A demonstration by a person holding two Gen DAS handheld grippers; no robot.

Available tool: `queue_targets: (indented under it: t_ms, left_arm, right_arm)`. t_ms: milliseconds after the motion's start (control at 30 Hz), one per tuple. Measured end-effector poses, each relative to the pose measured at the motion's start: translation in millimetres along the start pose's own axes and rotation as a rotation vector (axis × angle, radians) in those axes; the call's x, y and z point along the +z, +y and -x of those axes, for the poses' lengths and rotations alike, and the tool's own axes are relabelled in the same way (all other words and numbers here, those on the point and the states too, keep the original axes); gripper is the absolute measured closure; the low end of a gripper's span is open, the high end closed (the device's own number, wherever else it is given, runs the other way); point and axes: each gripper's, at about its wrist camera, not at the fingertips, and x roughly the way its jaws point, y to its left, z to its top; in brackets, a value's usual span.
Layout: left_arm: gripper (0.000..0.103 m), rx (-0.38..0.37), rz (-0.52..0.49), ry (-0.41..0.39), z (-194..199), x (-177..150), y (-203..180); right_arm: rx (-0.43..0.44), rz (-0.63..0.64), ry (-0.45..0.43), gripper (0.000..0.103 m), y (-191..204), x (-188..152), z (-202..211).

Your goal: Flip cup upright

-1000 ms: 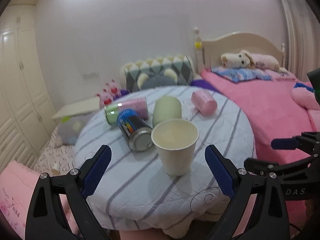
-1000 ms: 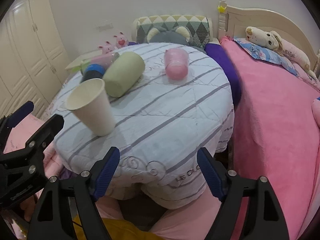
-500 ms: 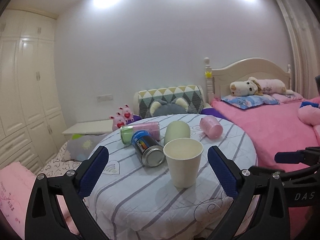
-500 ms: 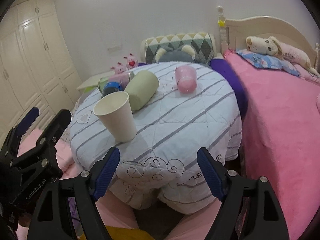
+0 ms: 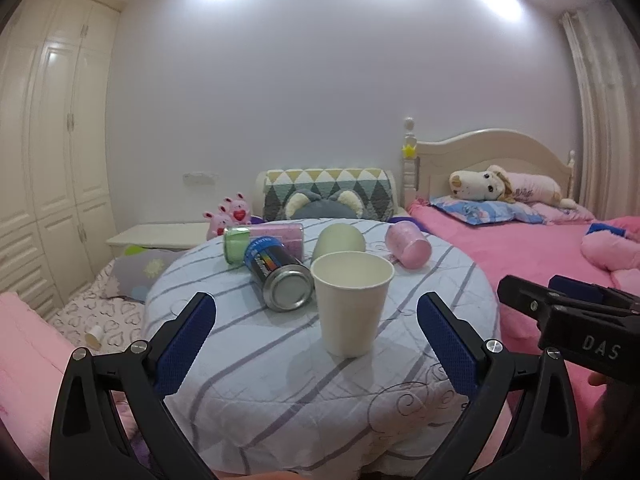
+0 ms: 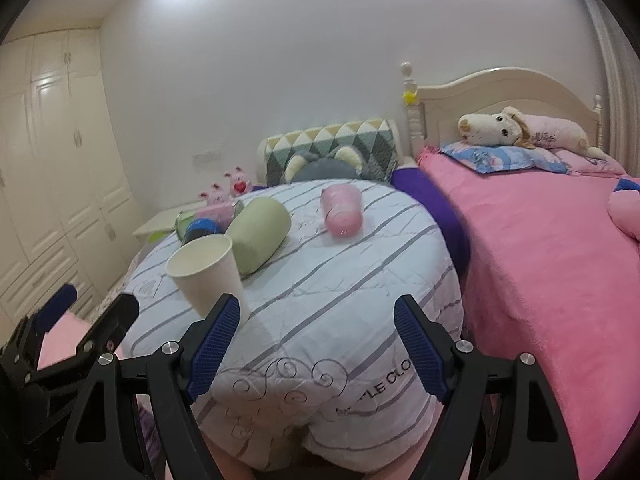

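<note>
While both grippers hang back with jaws wide apart, smooth tapered paper cup (image 5: pixel 352 304) upright near quilted striped table's (image 5: pixel 400 380) front edge, left gripper (image 5: pixel 316 344) and right gripper (image 6: pixel 316 356) drawn farther off than before, cup unmoved.

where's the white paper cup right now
The white paper cup stands upright near the front of the round table, just right of the lying spray can and in front of the green cup.
</note>
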Motion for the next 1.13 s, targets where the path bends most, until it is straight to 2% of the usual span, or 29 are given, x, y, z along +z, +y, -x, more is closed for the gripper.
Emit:
queue_targets:
  t_ms: [133, 300, 700, 1133]
  left_arm:
    - [0.001, 0.001, 0.029, -0.008, -0.7, -5.8, 3.9]
    - [0.001, 0.031, 0.032, 0.017, -9.7, -10.5, 8.1]
    - [0.001, 0.055, 0.051, 0.036, -15.3, -11.4, 17.6]
    - [0.001, 0.048, 0.047, 0.027, -13.2, -7.7, 17.5]
  right_arm:
    - [-0.027, -0.019, -0.057, 0.022, -2.6, -3.0, 3.1]
    - [-0.064, -0.011, -0.129, 0.022, 1.5, -6.6, 8.9]
    - [-0.067, -0.011, -0.162, 0.022, 5.4, -10.9, 16.2]
    - [-0.052, 0.016, -0.124, 0.021, 10.9, -13.4, 13.5]
